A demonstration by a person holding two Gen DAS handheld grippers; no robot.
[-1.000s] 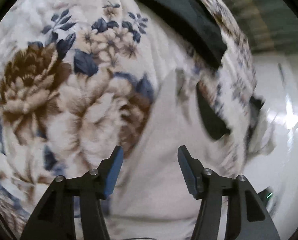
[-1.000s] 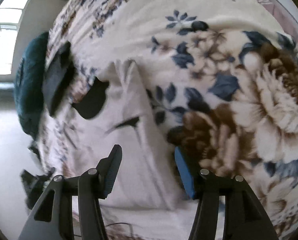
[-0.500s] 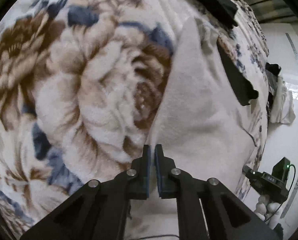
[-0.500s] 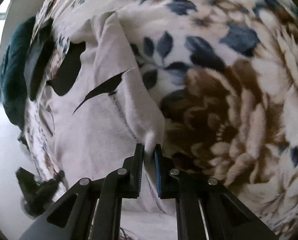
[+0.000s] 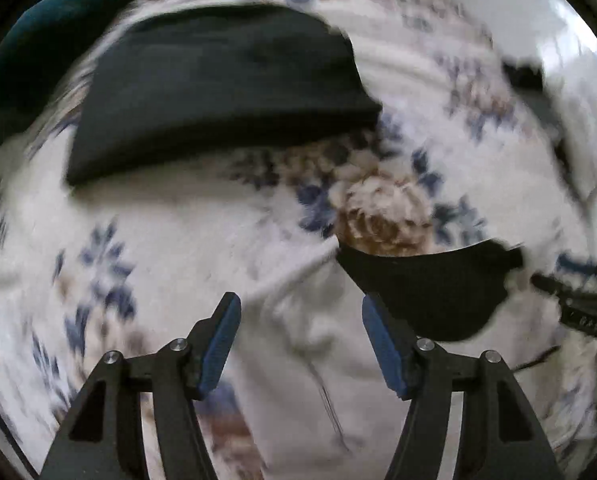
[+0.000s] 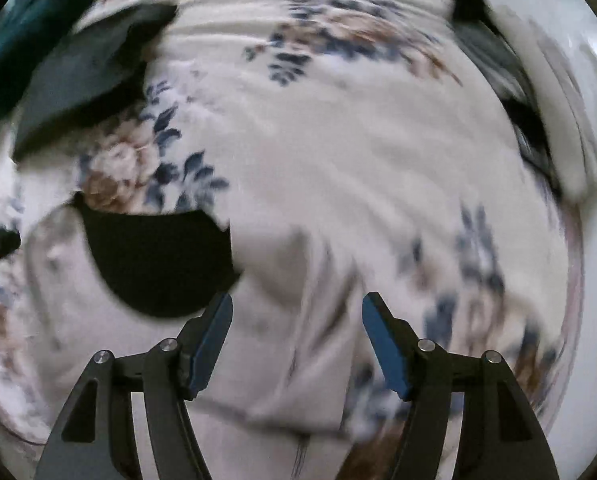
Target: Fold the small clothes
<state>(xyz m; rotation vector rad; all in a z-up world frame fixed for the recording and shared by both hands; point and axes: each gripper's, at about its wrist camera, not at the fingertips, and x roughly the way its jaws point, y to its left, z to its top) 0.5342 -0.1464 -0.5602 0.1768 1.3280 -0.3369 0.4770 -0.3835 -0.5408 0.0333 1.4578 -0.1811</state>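
A small cream garment (image 5: 318,360) with a black patch (image 5: 430,292) lies on the floral blanket (image 5: 158,240). My left gripper (image 5: 298,340) is open and empty just above the cream cloth. In the right wrist view the same garment (image 6: 290,320) and its black patch (image 6: 158,260) lie below my right gripper (image 6: 296,340), which is open and empty. Both views are blurred by motion.
A folded black garment (image 5: 218,92) lies further back on the blanket, with a dark teal pillow (image 5: 38,40) behind it. More clothes (image 6: 538,120) are heaped at the blanket's right edge. The other gripper (image 5: 578,304) shows at the right.
Both grippers were shut on the cream garment's edges half a second ago. Now both are open and have let go, and the views have swung toward the far side of the blanket.
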